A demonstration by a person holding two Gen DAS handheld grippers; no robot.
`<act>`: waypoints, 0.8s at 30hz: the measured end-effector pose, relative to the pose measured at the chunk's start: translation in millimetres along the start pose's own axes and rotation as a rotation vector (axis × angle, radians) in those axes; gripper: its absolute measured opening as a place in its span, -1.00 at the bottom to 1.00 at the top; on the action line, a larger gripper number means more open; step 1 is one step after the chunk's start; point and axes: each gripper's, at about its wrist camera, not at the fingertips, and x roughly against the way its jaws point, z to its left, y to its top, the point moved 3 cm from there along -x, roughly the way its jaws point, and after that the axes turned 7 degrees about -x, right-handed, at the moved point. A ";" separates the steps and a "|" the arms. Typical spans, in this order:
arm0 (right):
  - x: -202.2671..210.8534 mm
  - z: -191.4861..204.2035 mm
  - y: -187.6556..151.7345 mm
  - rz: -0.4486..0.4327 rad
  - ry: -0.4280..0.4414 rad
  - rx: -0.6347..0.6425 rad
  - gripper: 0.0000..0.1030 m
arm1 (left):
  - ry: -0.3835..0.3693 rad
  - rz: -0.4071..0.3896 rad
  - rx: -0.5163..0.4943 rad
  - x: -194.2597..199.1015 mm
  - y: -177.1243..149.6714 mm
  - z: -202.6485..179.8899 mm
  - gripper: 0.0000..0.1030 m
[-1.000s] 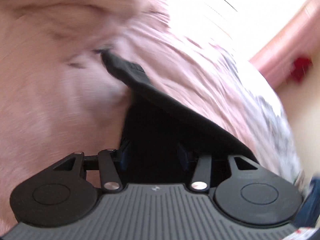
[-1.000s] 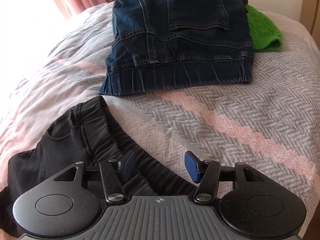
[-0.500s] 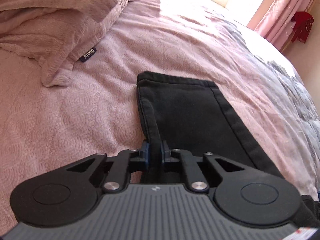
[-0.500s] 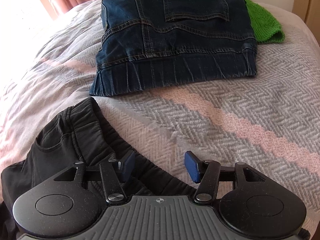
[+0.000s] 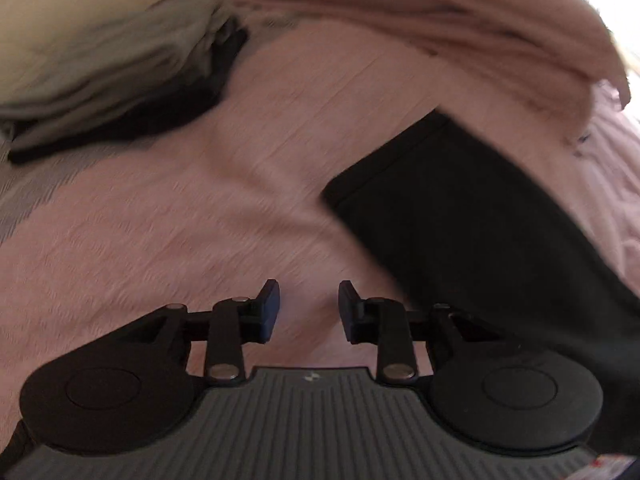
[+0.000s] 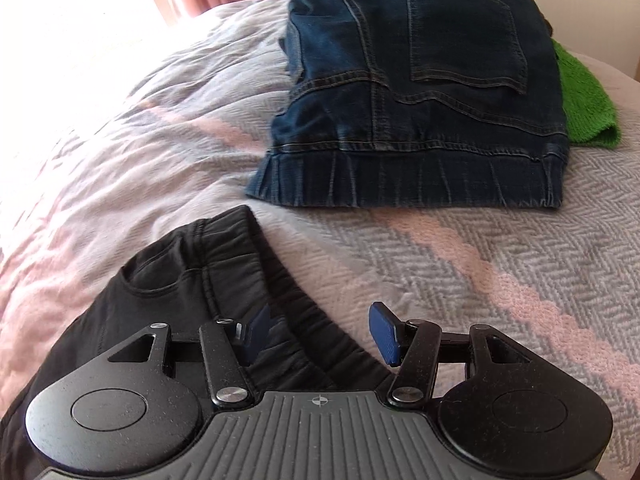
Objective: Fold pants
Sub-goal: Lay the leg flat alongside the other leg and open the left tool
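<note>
The black pants lie on the bed. Their leg end (image 5: 460, 220) stretches flat across the pink bedspread, to the right of my left gripper (image 5: 308, 312). That gripper hovers over bare bedspread; its jaws are opening and nothing is between them. This view is blurred by motion. In the right wrist view the elastic waistband (image 6: 224, 264) runs under my right gripper (image 6: 320, 330). It stands open, with the left blue pad (image 6: 258, 326) over the black cloth and the right pad over the blanket, neither pressing on anything.
Folded blue jeans (image 6: 420, 100) sit beyond the waistband, with a green knit cloth (image 6: 580, 100) behind them on the grey-and-pink blanket (image 6: 480, 260). A blurred pile of pale and dark clothes (image 5: 120, 80) lies at upper left, a pink pillow (image 5: 480, 32) at upper right.
My left gripper was shut on the pants leg near its hem; it has let go, parted its jaws and swung left off the leg. The right gripper shifted slightly and stays open.
</note>
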 end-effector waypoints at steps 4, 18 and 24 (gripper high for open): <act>14.5 0.8 4.9 -0.009 0.113 0.068 0.01 | -0.081 -0.044 0.097 30.3 -7.6 16.4 -0.48; -81.3 6.8 55.8 0.240 0.566 0.174 -0.47 | -0.342 -0.094 -0.046 165.0 -61.8 -78.2 -0.28; -124.5 -21.3 71.2 0.407 0.785 0.003 -0.52 | -0.305 -0.088 -0.035 198.1 -101.3 -93.4 -0.28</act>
